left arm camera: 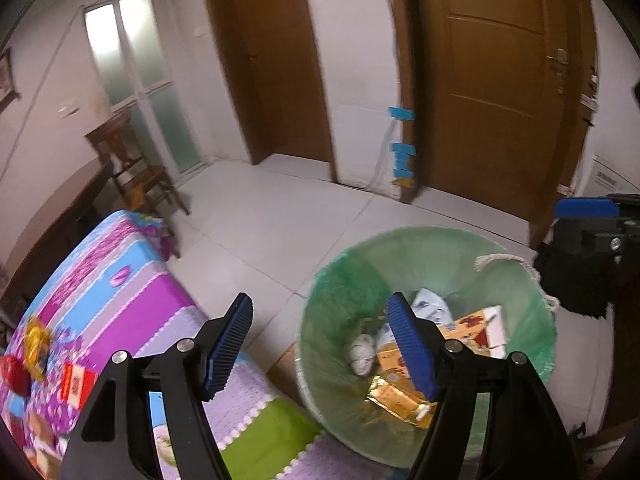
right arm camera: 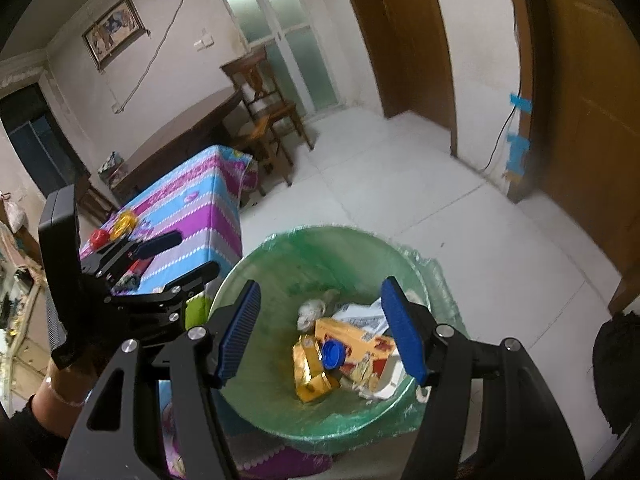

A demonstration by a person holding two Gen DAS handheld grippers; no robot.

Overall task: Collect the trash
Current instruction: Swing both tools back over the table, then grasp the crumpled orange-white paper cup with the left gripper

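A round bin with a green liner (left arm camera: 344,280) (right arm camera: 288,256) stands on the floor beside a low table. It holds yellow cartons (right arm camera: 310,368), an orange box (right arm camera: 352,340), white paper (left arm camera: 430,306), a crumpled wad (left arm camera: 362,354) and a blue cap (right arm camera: 333,354). My right gripper (right arm camera: 320,332) is open and empty just above the bin's mouth. My left gripper (left arm camera: 320,346) is open and empty, between the table edge and the bin; it also shows in the right wrist view (right arm camera: 176,254). On the table lie a red round item (right arm camera: 99,237), a yellow wrapper (right arm camera: 124,222) and a red packet (left arm camera: 76,384).
The low table has a striped purple, blue and green cloth (left arm camera: 120,280) (right arm camera: 200,200). Wooden chairs (right arm camera: 272,120) and a dark table (right arm camera: 180,136) stand behind it. Two brown doors (left arm camera: 500,80) face a white tiled floor (right arm camera: 400,184). A dark bundle (right arm camera: 616,360) lies at right.
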